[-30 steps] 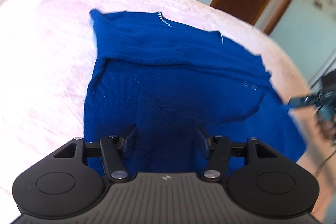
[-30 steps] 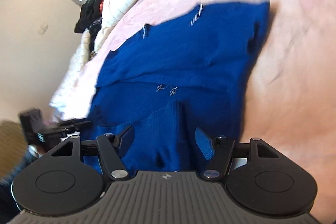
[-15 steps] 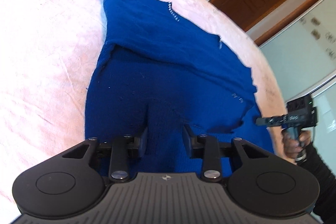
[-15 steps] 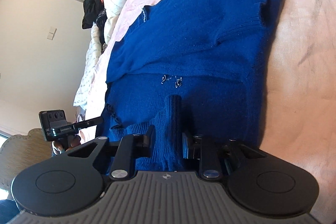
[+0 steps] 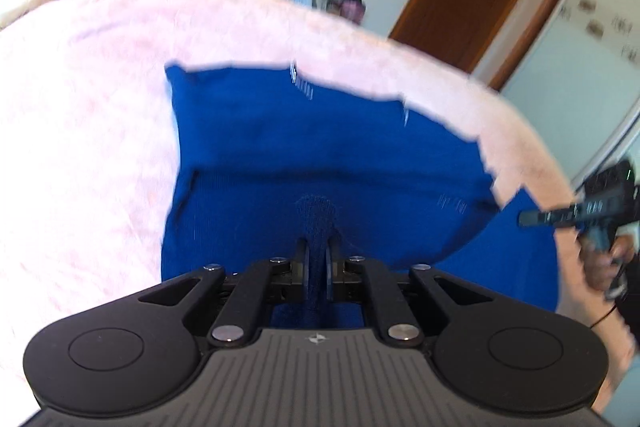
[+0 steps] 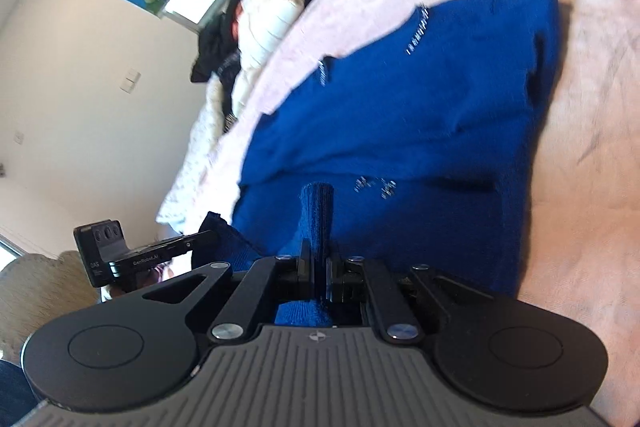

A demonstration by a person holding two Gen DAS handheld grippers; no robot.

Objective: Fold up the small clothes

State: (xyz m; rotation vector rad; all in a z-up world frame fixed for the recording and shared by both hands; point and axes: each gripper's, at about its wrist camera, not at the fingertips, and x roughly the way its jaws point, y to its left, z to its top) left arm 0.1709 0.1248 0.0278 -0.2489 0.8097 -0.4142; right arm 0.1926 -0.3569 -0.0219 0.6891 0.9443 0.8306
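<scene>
Blue knitted sweater (image 5: 340, 147) is lying on the pink-blanketed bed (image 5: 80, 147), its near hem being pinched by left gripper (image 5: 317, 259) and right gripper (image 6: 318, 263) jaws that have just been closing, probably for folding it toward the far edge.

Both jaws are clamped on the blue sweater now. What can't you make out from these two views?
- Blue sweater: near hem, left wrist view, hidden behind the left gripper.
- Same hem, right wrist view: behind the right gripper.
- Sparkly trim: motion-blurred, pattern unreadable.
- Pink bedspread: overexposed, texture lost.
</scene>
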